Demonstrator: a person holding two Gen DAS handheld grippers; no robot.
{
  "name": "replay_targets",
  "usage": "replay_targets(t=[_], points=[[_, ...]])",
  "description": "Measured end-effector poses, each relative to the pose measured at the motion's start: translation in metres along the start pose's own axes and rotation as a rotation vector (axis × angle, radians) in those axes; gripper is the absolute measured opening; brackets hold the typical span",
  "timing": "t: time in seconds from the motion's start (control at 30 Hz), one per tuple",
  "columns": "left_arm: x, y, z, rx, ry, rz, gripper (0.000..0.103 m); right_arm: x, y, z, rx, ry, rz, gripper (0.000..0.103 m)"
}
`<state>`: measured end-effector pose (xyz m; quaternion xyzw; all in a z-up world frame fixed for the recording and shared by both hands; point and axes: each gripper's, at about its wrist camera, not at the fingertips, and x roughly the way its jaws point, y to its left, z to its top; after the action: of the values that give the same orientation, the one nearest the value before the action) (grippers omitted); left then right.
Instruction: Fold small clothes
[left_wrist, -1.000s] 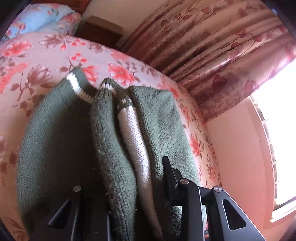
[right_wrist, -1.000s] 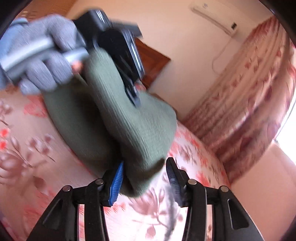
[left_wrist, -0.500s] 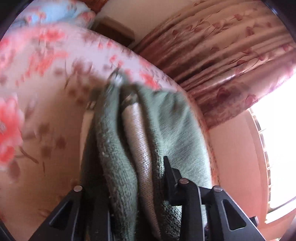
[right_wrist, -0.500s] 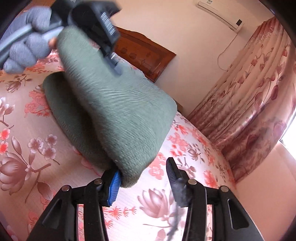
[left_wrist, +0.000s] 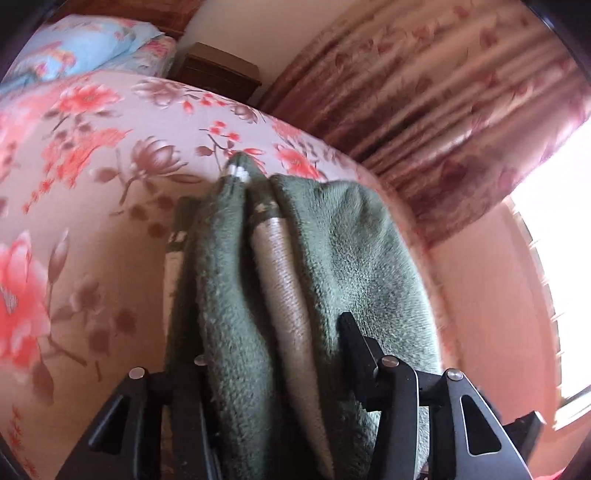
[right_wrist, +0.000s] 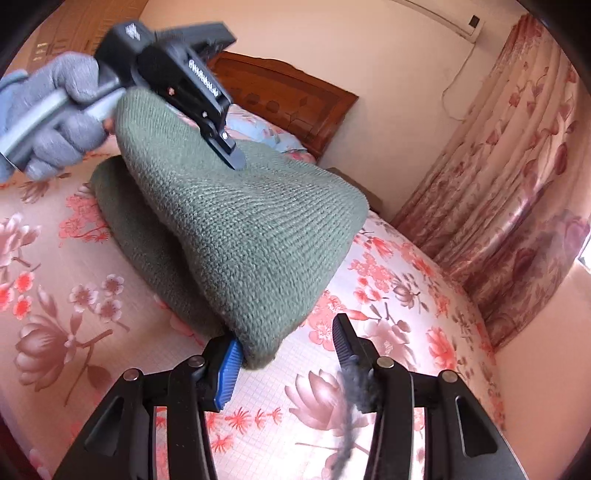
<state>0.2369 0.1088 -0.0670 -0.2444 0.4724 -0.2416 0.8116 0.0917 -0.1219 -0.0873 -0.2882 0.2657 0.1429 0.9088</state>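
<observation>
One bed fills most of both views, its pink floral bedspread running back to a carved wooden headboard; floral curtains hang along the far side, a dark nightstand sits by the wall, a blue floral pillow lies at the bed's head, and an air-conditioning unit is mounted high on the wall. Green knit sweater, bunched into thick folds, white stripes at the ribbed edge and a pale band visible in the left wrist view; its lower layer rests on the bedspread, its upper layer is lifted off it, draped downward. Left gripper pinches a bundle of the folds between its fingers; seen from the right wrist view, a grey-gloved hand holds its handle, its black finger pressing into the raised knit. Right gripper is spread, the sweater's hanging corner just against the blue pad of its left finger, apart from the right finger. A tuft of dark fluff clings to that right finger.
</observation>
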Motion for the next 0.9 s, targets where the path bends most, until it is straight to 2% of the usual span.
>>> replay_targets(t=[0.07, 0.1, 0.17, 0.2, 0.23, 0.3, 0.33, 0.37, 0.43, 0.5, 0.63, 0.73, 0.83, 0.87, 0.9], points=[[-0.019, 0.003, -0.009, -0.026, -0.063, 0.009, 0.103, -0.008, -0.008, -0.003, 0.000, -0.005, 0.081, 0.048], [-0.032, 0.002, -0.014, -0.028, -0.117, 0.055, 0.103, -0.013, -0.013, -0.006, 0.011, -0.009, 0.133, 0.048], [-0.064, -0.007, -0.025, -0.007, -0.270, 0.212, 0.103, -0.027, -0.026, -0.013, 0.059, -0.029, 0.256, 0.048], [-0.075, -0.013, -0.029, 0.014, -0.313, 0.242, 0.103, -0.034, -0.033, -0.016, 0.093, -0.048, 0.303, 0.048], [-0.088, -0.022, -0.035, 0.044, -0.358, 0.243, 0.103, -0.041, -0.040, -0.018, 0.133, -0.069, 0.345, 0.048], [-0.106, -0.050, -0.051, 0.118, -0.412, 0.172, 0.103, -0.052, -0.052, -0.018, 0.218, -0.119, 0.406, 0.048], [-0.109, -0.070, -0.062, 0.184, -0.415, 0.127, 0.103, -0.054, -0.057, -0.016, 0.252, -0.145, 0.421, 0.047], [-0.108, -0.089, -0.072, 0.261, -0.410, 0.105, 0.103, -0.055, -0.063, -0.011, 0.283, -0.172, 0.416, 0.042], [-0.096, -0.119, -0.089, 0.387, -0.392, 0.103, 0.103, -0.055, -0.068, -0.002, 0.308, -0.207, 0.402, 0.036], [-0.077, -0.127, -0.094, 0.434, -0.347, 0.110, 0.103, -0.051, -0.068, 0.007, 0.299, -0.222, 0.373, 0.035], [-0.041, -0.099, -0.094, 0.346, -0.256, 0.148, 0.103, -0.040, -0.062, 0.020, 0.251, -0.212, 0.336, 0.028], [-0.037, -0.080, -0.098, 0.305, -0.251, 0.146, 0.103, -0.033, -0.058, 0.025, 0.233, -0.209, 0.344, 0.026], [-0.039, -0.075, -0.102, 0.297, -0.254, 0.121, 0.103, -0.015, -0.045, 0.025, 0.209, -0.166, 0.405, 0.027], [-0.038, -0.076, -0.102, 0.302, -0.253, 0.129, 0.103, -0.005, -0.036, 0.023, 0.176, -0.135, 0.399, 0.027], [-0.038, -0.078, -0.102, 0.309, -0.252, 0.138, 0.103, -0.004, -0.030, 0.022, 0.152, -0.142, 0.381, 0.027]])
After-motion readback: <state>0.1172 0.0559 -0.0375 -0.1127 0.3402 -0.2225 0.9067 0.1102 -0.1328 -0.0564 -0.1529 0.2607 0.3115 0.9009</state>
